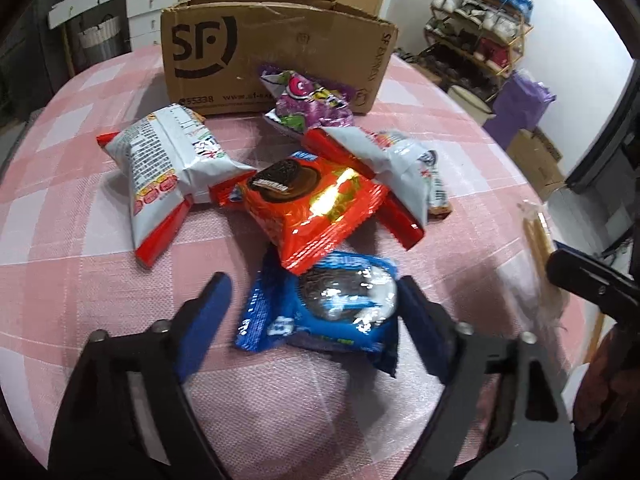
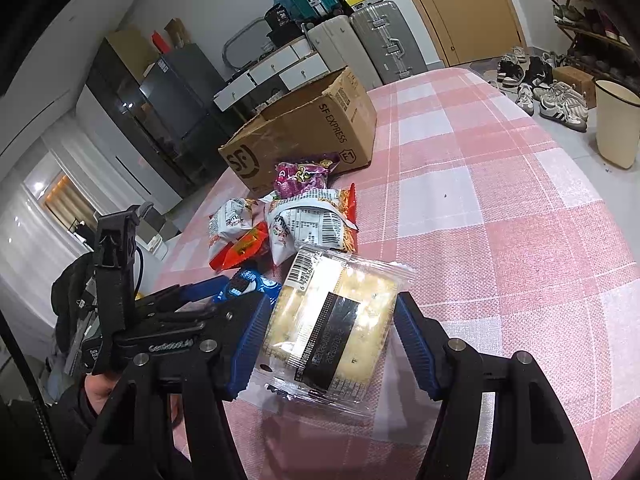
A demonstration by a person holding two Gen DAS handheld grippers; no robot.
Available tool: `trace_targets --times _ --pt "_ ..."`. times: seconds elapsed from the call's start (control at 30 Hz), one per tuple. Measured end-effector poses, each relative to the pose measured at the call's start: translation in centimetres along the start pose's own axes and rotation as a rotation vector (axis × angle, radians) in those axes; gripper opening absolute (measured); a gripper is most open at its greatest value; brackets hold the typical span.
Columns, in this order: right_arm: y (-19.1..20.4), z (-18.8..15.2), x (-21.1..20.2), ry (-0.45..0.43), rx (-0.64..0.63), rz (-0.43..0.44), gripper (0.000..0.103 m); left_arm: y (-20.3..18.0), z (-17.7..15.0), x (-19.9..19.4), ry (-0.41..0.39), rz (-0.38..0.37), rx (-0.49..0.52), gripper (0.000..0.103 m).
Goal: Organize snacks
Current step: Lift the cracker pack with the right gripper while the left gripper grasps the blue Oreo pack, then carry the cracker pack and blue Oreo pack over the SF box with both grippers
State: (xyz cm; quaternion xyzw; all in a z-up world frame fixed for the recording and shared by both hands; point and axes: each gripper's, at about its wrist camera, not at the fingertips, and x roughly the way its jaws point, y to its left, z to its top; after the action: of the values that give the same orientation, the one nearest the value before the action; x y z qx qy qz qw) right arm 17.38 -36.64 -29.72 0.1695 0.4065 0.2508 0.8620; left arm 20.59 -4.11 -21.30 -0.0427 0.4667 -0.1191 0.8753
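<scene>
Between the spread fingers of the left gripper [image 1: 312,312] a blue Oreo packet [image 1: 320,312] is bracketed, ungripped, apparently for pickup. The right gripper [image 2: 332,336] is likewise held wide around a clear cracker packet [image 2: 332,328]; the SF cardboard box [image 2: 304,128] beyond is judged the destination.

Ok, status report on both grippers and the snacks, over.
Left gripper open, straddling blue cookie pack. Right gripper open around clear cracker pack. Orange pack overlaps the blue one. Cardboard box beyond.

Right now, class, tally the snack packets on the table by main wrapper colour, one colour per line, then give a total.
Blue (Oreo packet): 1
Orange-red (chocolate cookie packet): 1
Purple (purple snack bag): 1
White and red (left noodle snack bag, right noodle snack bag): 2
Clear (cracker packet): 1
Total: 6
</scene>
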Motion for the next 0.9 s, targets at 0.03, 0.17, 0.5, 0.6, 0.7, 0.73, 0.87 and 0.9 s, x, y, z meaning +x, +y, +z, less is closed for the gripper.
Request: trace_targets --times 0.03,0.17,0.5,0.6,0.7,0.73,0.87,0.9 --pt "0.1 0.0 0.0 0.000 -0.003 -0.002 0.064 0.0 -0.1 -0.1 -0.003 -0.004 0.002 0.066" --pt "0.6 0.1 0.0 0.000 -0.008 -0.009 0.064 -0.1 -0.1 -0.3 -0.007 -0.045 0.006 0.045" --pt "2.2 0.3 -0.9 -0.014 -0.036 -0.020 0.064 0.8 -1.7 -2.2 -0.004 -0.074 -0.012 0.043" --pt "2.8 0.2 -1.0 -0.015 -0.048 -0.022 0.064 0.5 -2.1 -3.6 -0.026 -0.097 0.000 0.043" --pt "3.3 0.2 -1.1 -0.013 -0.055 -0.022 0.064 0.5 -2.2 -4.5 -0.039 -0.105 0.002 0.043" --pt "3.6 0.2 -1.1 -0.013 -0.060 -0.022 0.064 0.6 -2.2 -4.8 -0.044 -0.107 0.002 0.043" --pt "4.0 0.3 -1.2 -0.014 -0.073 -0.026 0.064 0.7 -2.4 -6.1 -0.067 -0.108 0.006 0.043" --pt "4.0 0.4 -1.2 -0.016 -0.074 -0.025 0.064 0.8 -2.4 -6.5 -0.072 -0.109 0.006 0.043"
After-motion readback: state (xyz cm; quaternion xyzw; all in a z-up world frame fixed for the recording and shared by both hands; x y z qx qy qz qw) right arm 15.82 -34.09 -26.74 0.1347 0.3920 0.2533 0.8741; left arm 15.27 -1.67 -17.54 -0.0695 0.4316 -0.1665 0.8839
